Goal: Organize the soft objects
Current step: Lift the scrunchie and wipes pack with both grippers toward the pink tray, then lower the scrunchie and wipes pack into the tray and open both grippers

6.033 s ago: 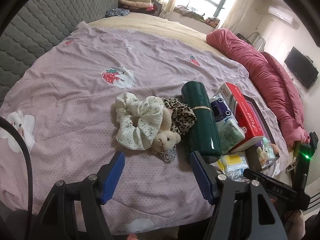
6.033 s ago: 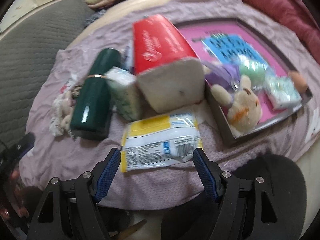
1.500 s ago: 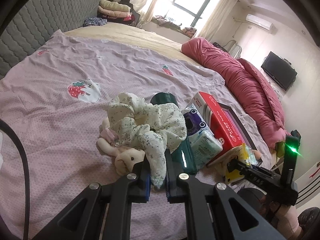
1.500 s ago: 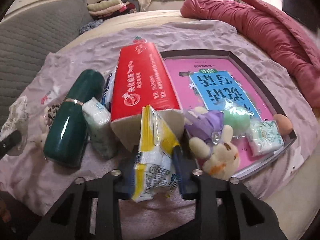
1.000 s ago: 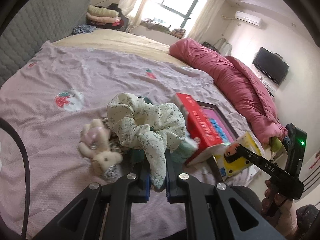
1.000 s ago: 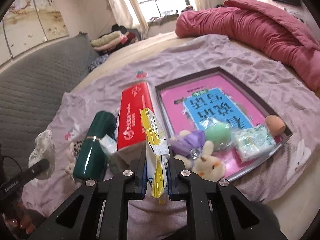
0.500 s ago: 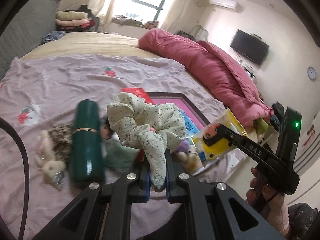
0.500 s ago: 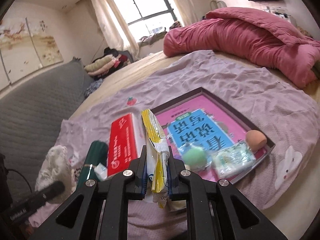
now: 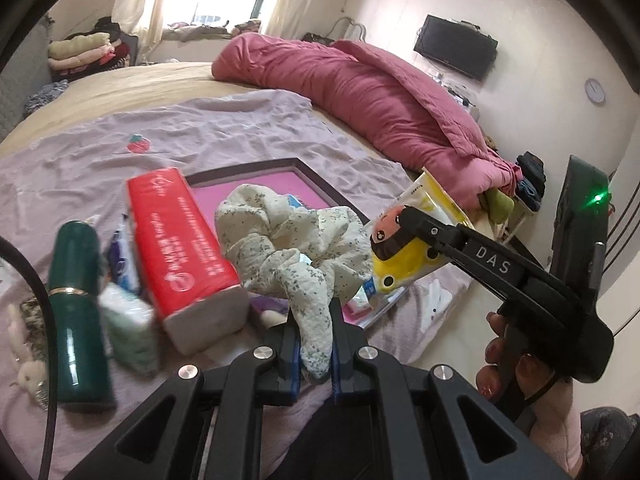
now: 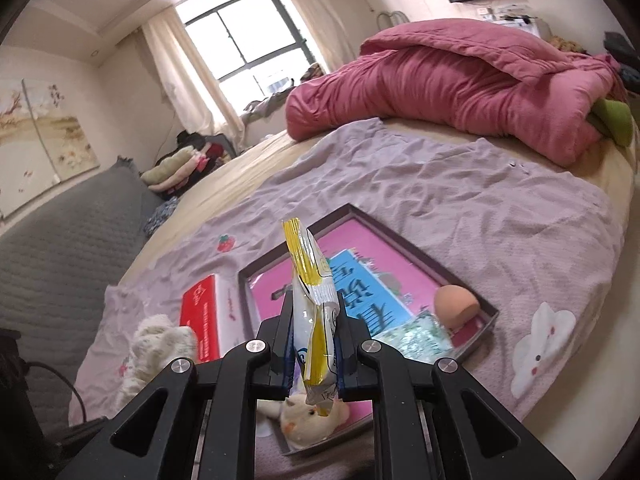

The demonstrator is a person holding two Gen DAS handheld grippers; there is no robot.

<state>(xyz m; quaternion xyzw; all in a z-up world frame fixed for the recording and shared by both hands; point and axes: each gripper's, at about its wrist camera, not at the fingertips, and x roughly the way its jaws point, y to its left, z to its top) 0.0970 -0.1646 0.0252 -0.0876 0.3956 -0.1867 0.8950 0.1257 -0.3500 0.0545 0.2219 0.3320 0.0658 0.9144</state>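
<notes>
our left claw [image 9: 315, 354] is clamped on the floral scrunchie [image 9: 290, 242], and our right claw [image 10: 314, 354] on the yellow packet [image 10: 314, 316]; both are held above the bed. the pink-lined tray [image 10: 448, 270] lies ahead and below both, nearer the right claw, we judge, its long axis running away from us.

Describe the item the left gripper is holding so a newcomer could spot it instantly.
Above the lilac bedspread, near the red tissue pack, the left gripper pinches a scrunchie. Unlike its smooth neighbours, it is ruffled cream fabric with tiny floral print.
</notes>
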